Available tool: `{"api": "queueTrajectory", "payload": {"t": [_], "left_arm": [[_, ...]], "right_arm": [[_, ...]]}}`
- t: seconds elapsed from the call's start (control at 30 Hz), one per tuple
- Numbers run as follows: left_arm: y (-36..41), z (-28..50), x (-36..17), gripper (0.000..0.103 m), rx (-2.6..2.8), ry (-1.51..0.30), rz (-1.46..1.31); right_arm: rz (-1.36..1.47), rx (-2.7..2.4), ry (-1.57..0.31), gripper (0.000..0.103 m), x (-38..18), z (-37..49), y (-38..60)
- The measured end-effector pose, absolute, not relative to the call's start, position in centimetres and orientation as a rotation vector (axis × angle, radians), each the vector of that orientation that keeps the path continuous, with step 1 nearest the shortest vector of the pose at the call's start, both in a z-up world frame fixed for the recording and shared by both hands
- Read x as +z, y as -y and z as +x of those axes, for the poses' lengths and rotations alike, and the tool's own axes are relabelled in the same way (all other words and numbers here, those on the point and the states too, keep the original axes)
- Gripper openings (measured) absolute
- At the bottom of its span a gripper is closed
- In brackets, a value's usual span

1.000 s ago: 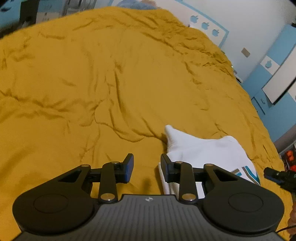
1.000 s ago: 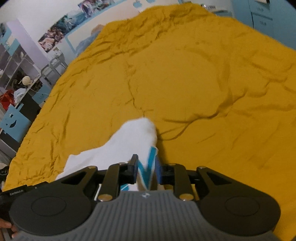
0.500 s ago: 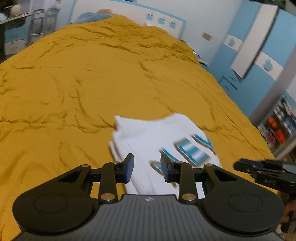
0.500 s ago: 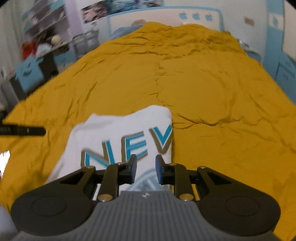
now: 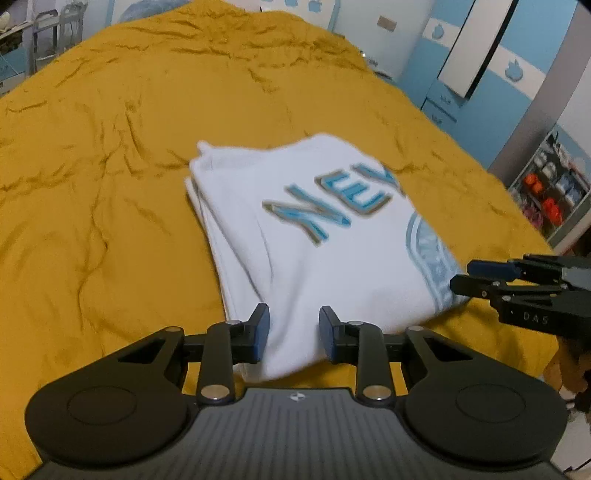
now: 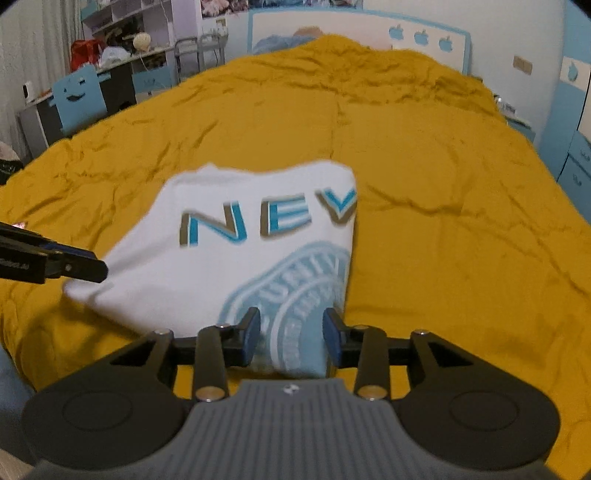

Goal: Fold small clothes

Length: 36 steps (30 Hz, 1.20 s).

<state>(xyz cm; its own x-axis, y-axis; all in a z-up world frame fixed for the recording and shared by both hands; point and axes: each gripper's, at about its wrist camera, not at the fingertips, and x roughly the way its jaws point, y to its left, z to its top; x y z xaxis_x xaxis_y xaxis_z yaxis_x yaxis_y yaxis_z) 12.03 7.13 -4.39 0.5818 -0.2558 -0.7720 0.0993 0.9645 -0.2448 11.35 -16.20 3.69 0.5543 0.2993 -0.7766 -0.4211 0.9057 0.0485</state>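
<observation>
A folded white T-shirt (image 5: 314, 240) with blue "NEV" lettering and a round blue emblem lies on the mustard-yellow bedspread (image 5: 110, 184). My left gripper (image 5: 294, 332) is open, its jaws either side of the shirt's near left corner. My right gripper (image 6: 291, 336) is open over the shirt's (image 6: 240, 251) near right corner, above the emblem. Each gripper shows in the other's view: the right one (image 5: 480, 277) at the shirt's right edge, the left one (image 6: 85, 269) at its left edge. Whether the fingers touch the cloth I cannot tell.
The bedspread (image 6: 443, 221) fills most of both views. A headboard (image 6: 354, 33) with apple decals is at the far end. A desk with a blue chair (image 6: 77, 99) stands left of the bed. Blue wardrobes (image 5: 480, 62) and a shelf (image 5: 550, 184) stand right.
The right gripper has opened and let go of the shirt. Both grippers pulled back toward the near edge. The folded shirt now lies flat with its print facing up.
</observation>
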Motion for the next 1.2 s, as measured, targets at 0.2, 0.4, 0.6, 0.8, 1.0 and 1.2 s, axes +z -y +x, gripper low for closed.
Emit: {"api": "queueTrajectory", "payload": {"t": [0.2, 0.4, 0.6, 0.8, 1.0, 1.2], "left_arm": [[-6.7, 11.4, -6.7, 0.029, -0.169, -0.969, -0.095], [-7.1, 11.4, -8.9, 0.030, -0.181, -0.962, -0.076], [-7.3, 11.0, -9.5, 0.031, -0.181, -0.929, -0.056], [-7.1, 10.9, -8.3, 0.033, -0.181, -0.918, -0.033], [-6.8, 9.9, -6.1, 0.036, -0.185, -0.866, -0.006], [-6.4, 9.1, -2.6, 0.065, -0.162, -0.737, 0.029]], "right_arm": [[-0.177, 0.429, -0.935, 0.035, 1.2, 10.7, 16.0], [-0.181, 0.426, -0.953, 0.035, -1.7, 10.5, 16.0], [-0.207, 0.442, -0.924, 0.035, -3.6, 10.1, 16.1], [-0.225, 0.436, -0.943, 0.035, -2.9, 10.6, 15.7], [-0.247, 0.429, -0.935, 0.043, -0.9, 10.4, 15.4], [-0.228, 0.434, -0.844, 0.053, 3.1, 9.6, 15.7]]}}
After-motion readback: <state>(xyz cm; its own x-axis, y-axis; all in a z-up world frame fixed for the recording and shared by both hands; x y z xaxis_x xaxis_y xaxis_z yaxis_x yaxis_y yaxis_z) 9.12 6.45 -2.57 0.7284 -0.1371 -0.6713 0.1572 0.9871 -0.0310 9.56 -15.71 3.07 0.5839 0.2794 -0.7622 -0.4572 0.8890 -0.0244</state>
